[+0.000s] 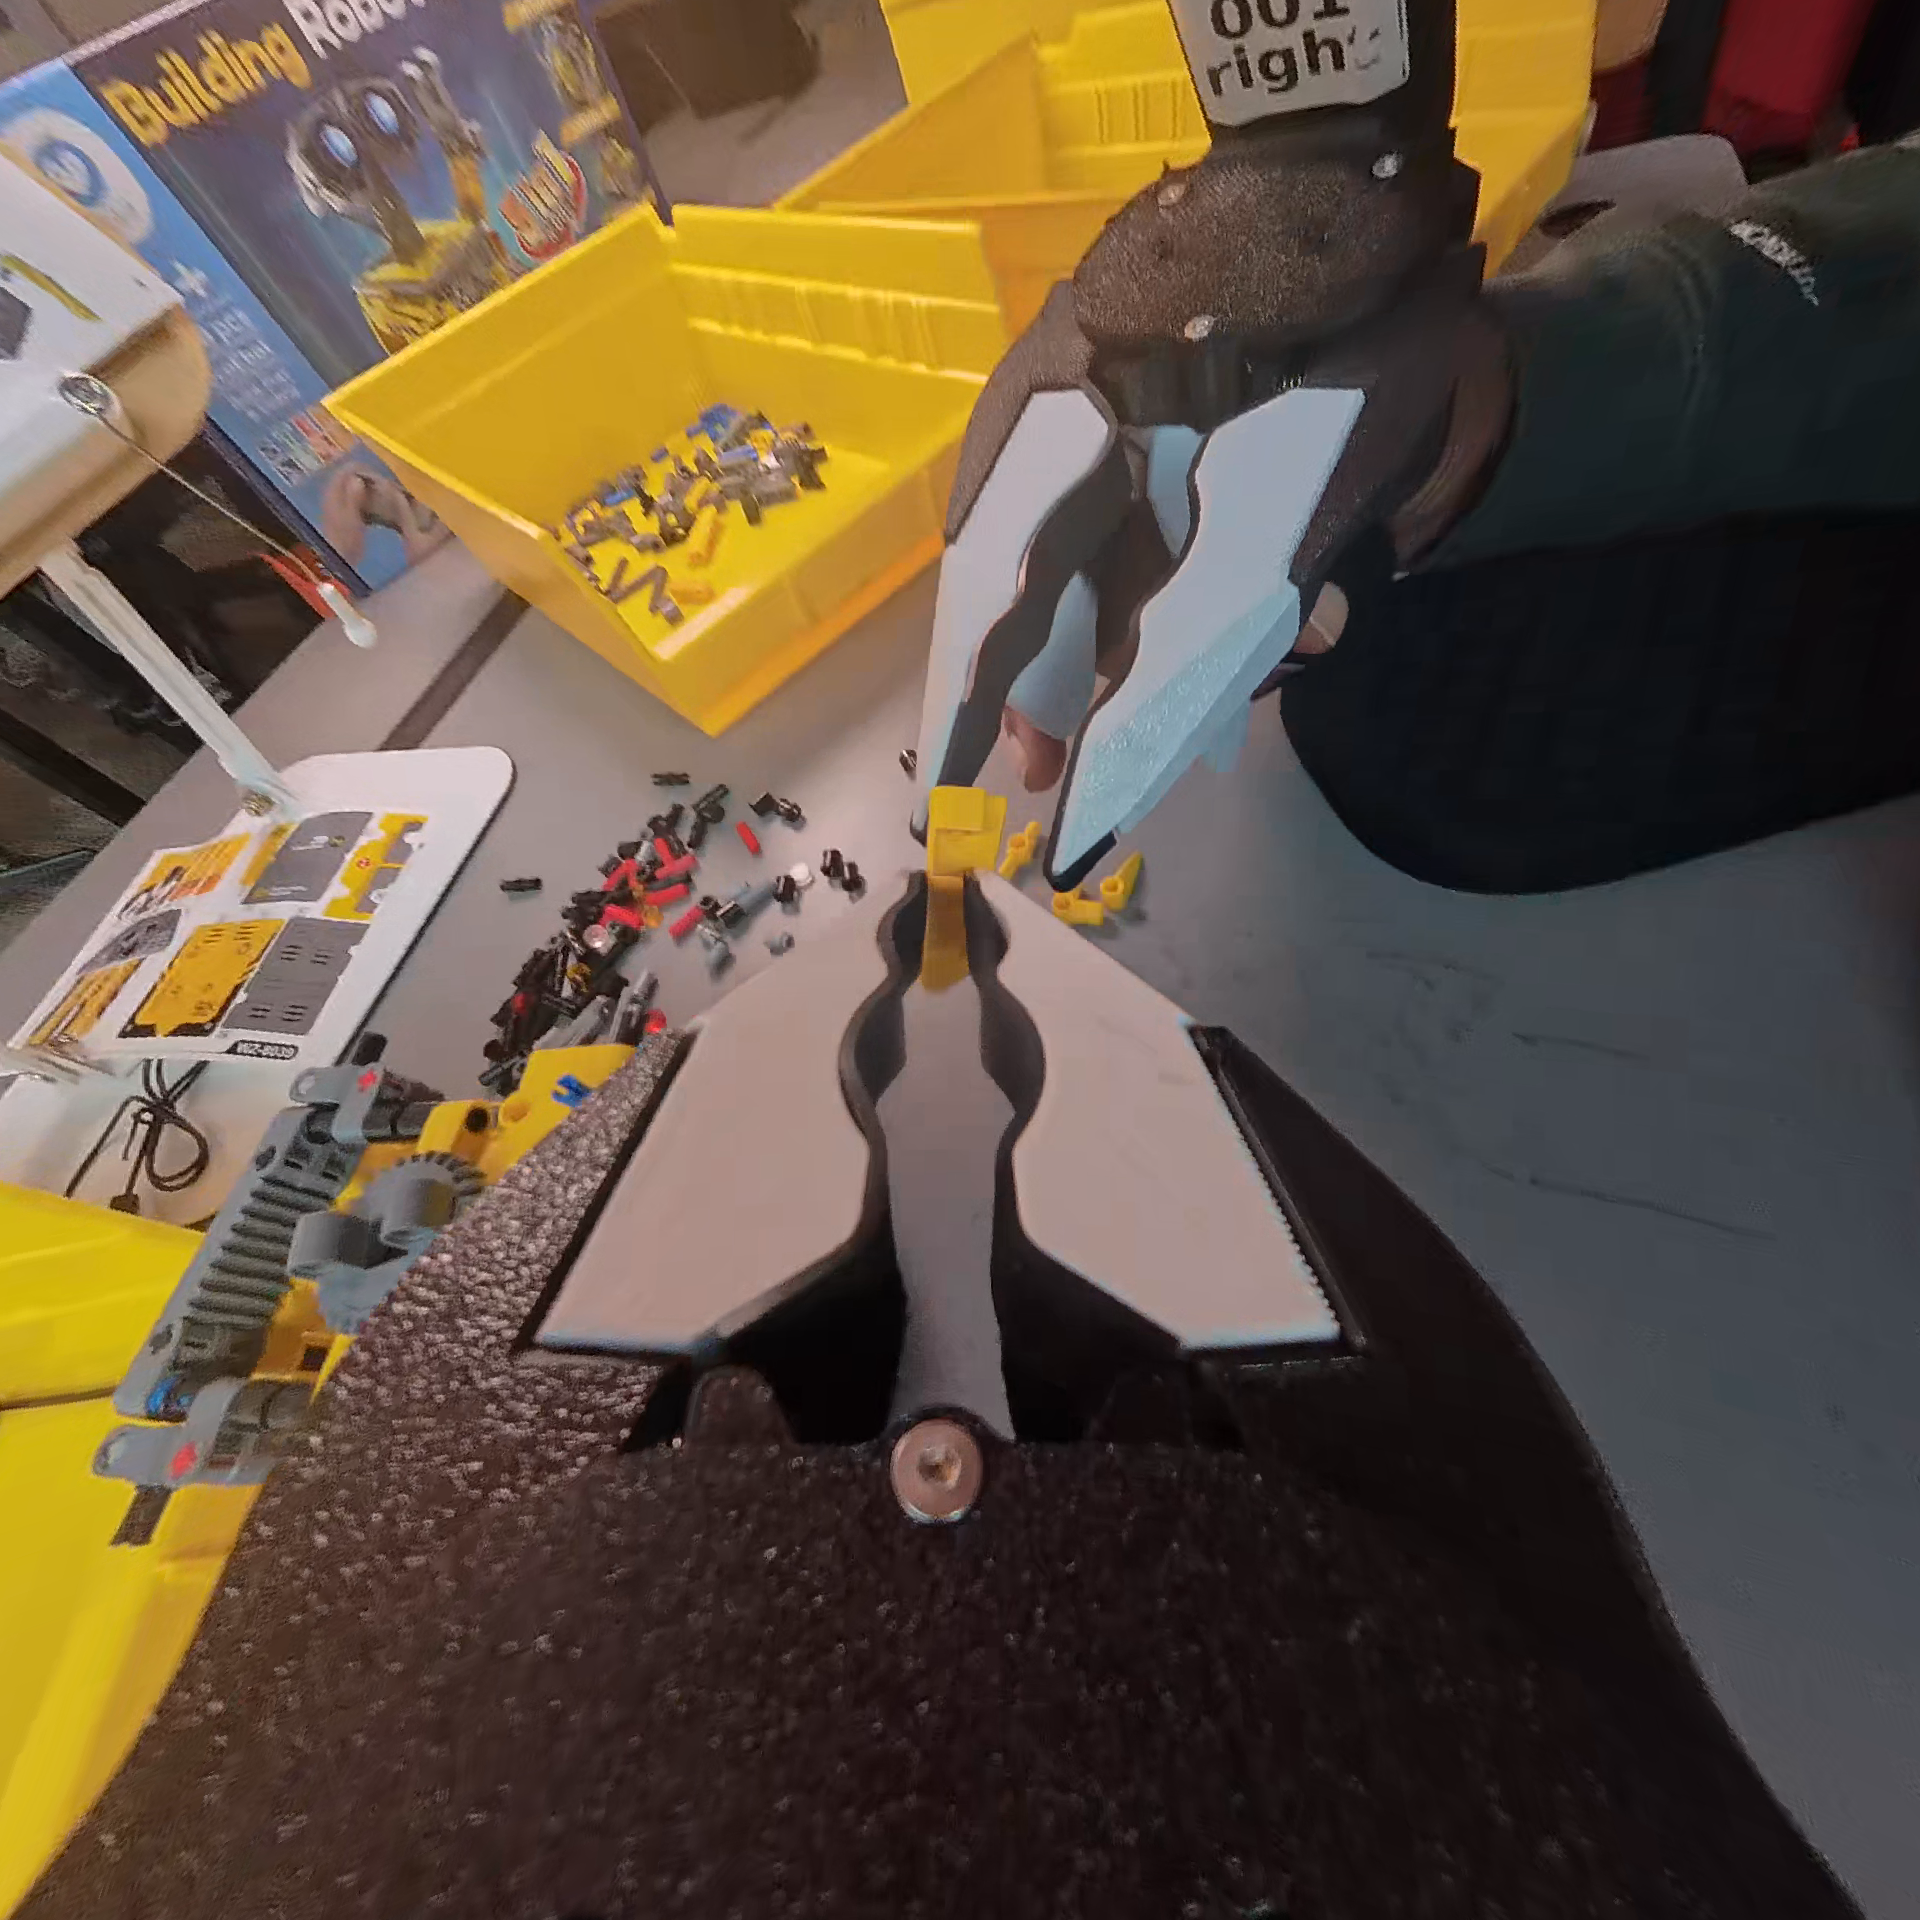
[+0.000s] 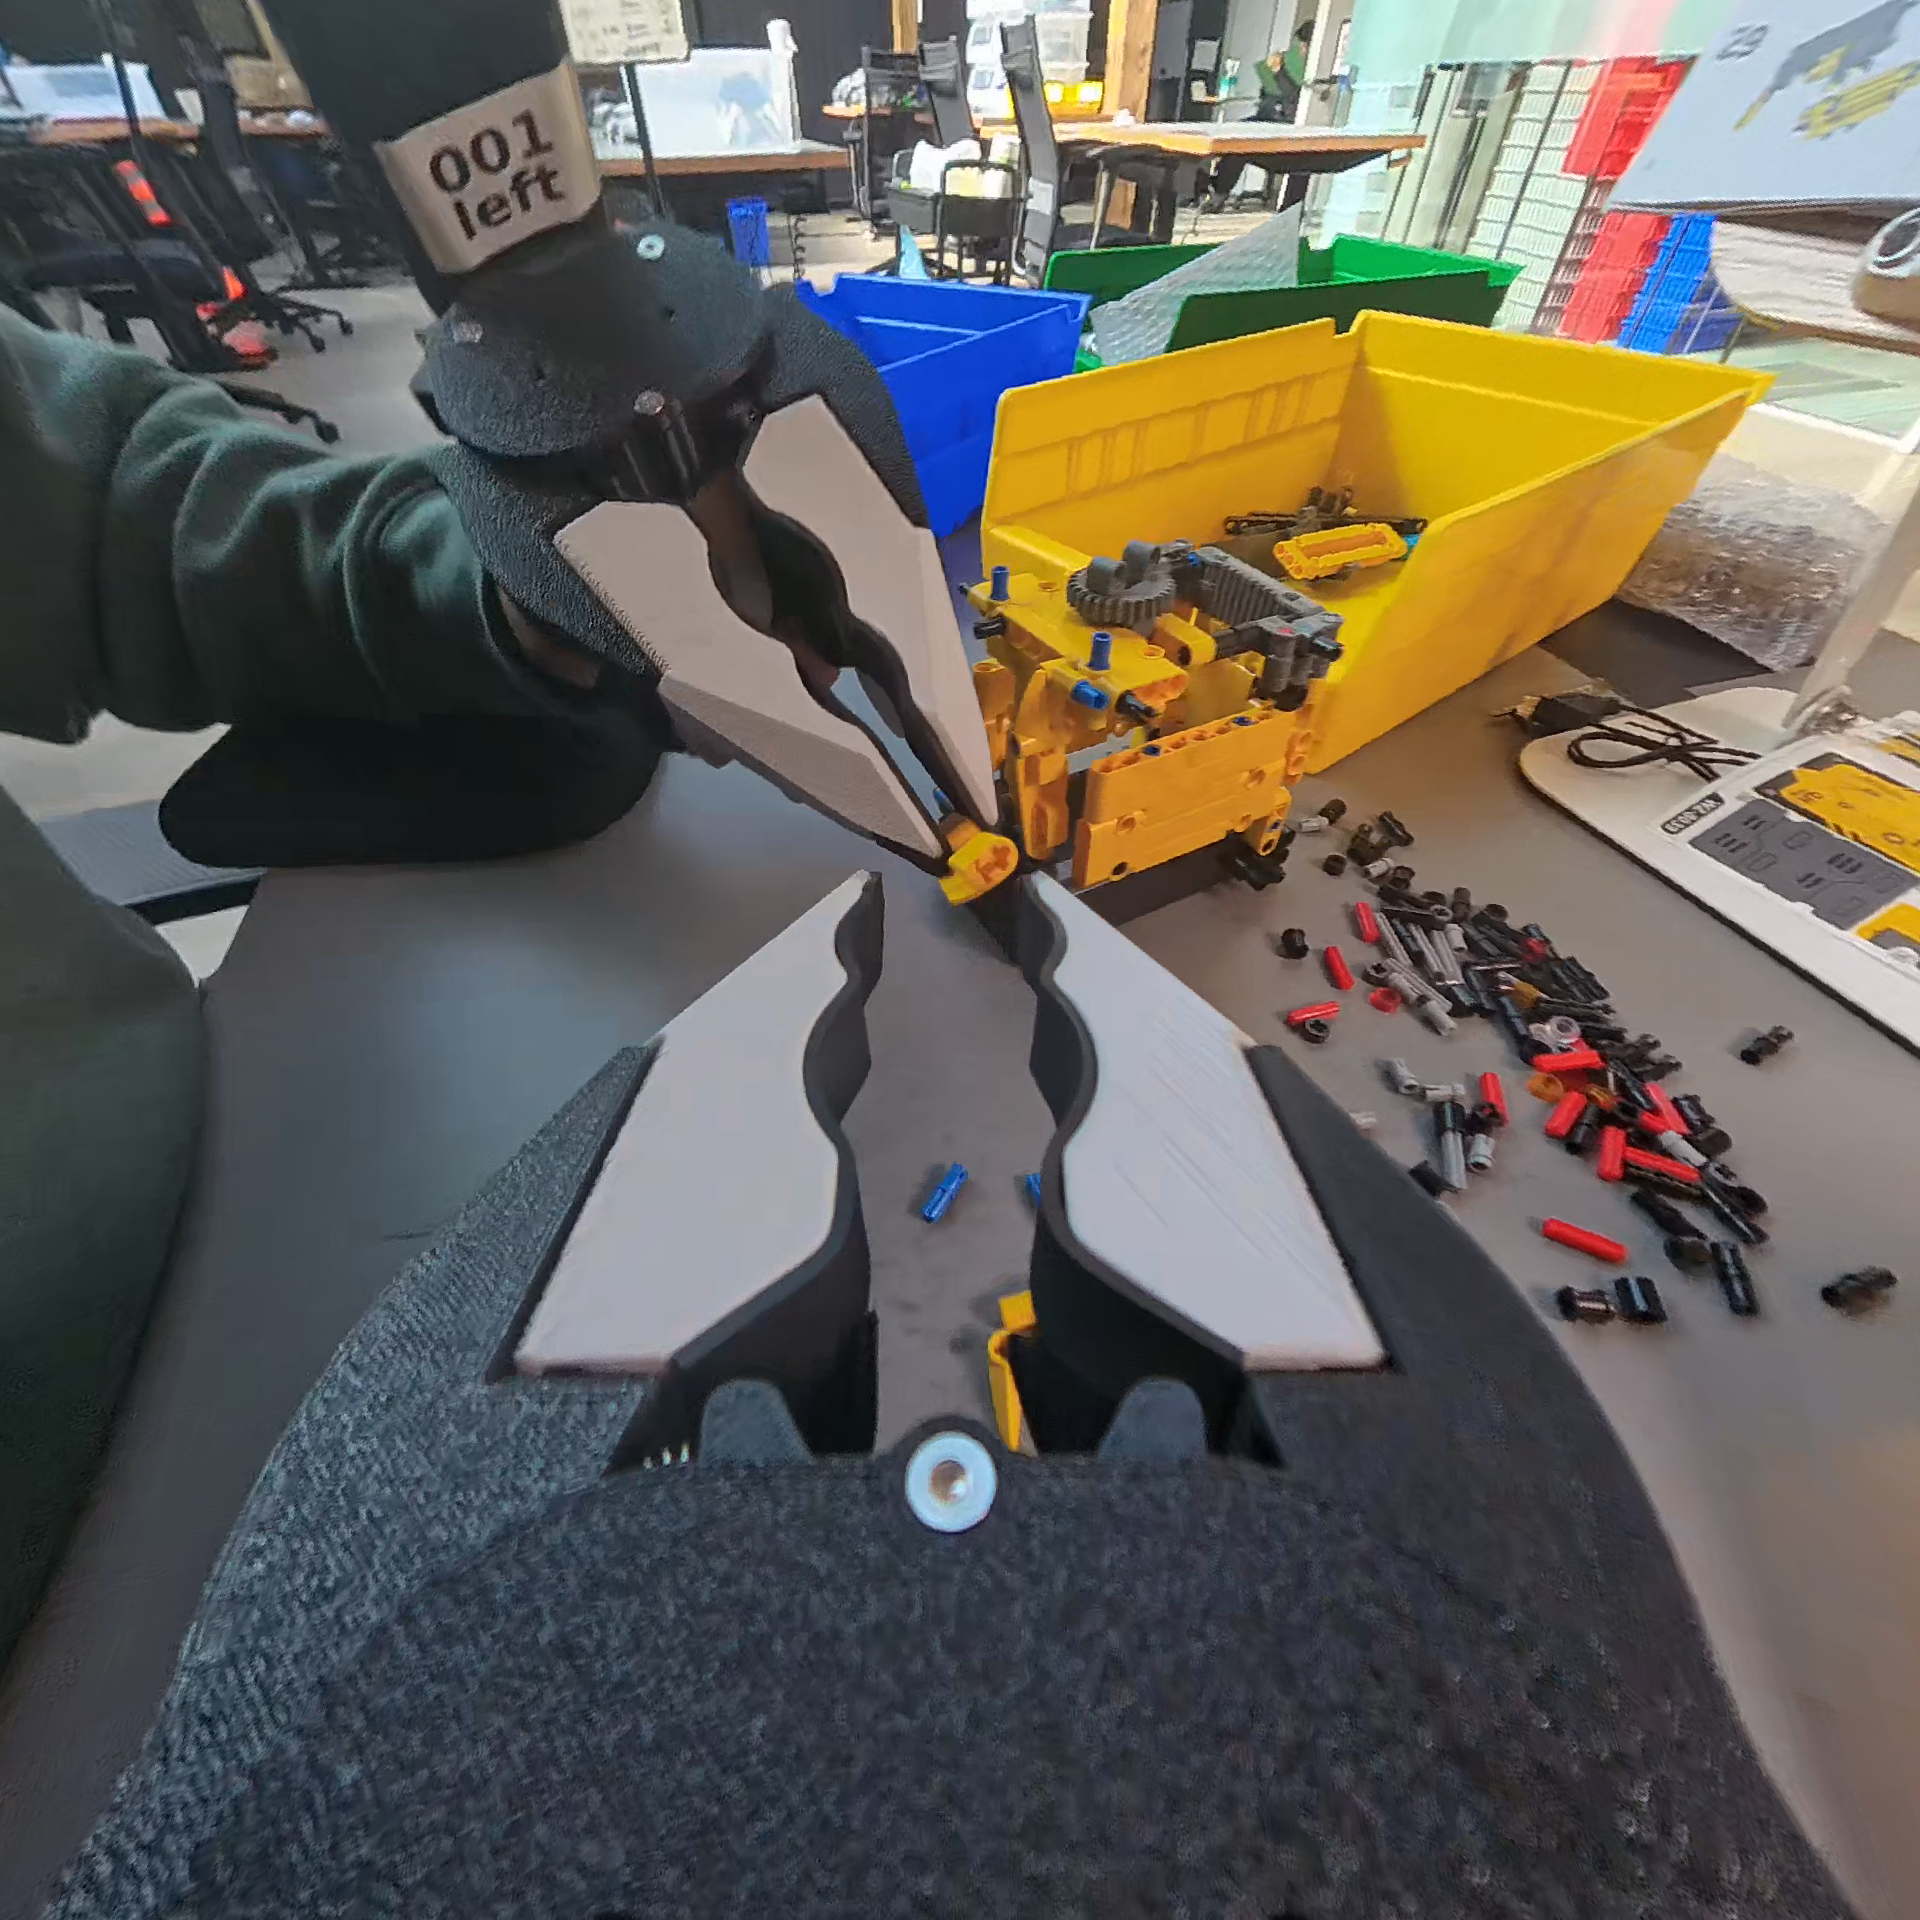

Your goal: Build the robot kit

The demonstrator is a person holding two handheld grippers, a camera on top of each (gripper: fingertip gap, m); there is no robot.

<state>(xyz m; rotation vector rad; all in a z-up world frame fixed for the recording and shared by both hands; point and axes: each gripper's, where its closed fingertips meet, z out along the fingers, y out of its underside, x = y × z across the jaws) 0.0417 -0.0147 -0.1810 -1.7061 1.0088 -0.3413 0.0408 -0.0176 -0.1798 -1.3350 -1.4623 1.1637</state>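
A: State of the left tool (image 1: 948,896)?

B: Closed on a yellow piece (image 1: 951,914), pinched right at the tips. Seen from the right wrist view as well: left tool (image 2: 966,831) slanting down, same yellow piece (image 2: 977,857) clamped at its point, just above the bench (image 2: 416,1039).

A: And the right tool (image 2: 956,883)?

B: Jaws apart, gripping nothing. Tips on either side of the gap, with the yellow piece just ahead of them. From the left wrist view, right tool (image 1: 997,847) pointing down from above, one fingertip just beside the top of the piece. Touching or not, cannot tell.

A: Anything under the right tool?

B: A blue pin (image 2: 943,1190) lying on the bench between its fingers.

A: Around the left tool?

B: Just right of its tips, small yellow connectors (image 1: 1101,894) on the bench. To its left, a pile of small pins (image 1: 623,935), black, red and grey. Farther left, an instruction sheet (image 1: 260,914). Close by its left flank, a yellow model (image 1: 312,1195) with a grey toothed rack.

A: Beyond the right tool?

B: The same yellow model (image 2: 1143,727) just behind the left tool's tips, standing against a yellow bin (image 2: 1507,468). To the right, the pile of small pins (image 2: 1558,1039), then the instruction sheet (image 2: 1818,831).
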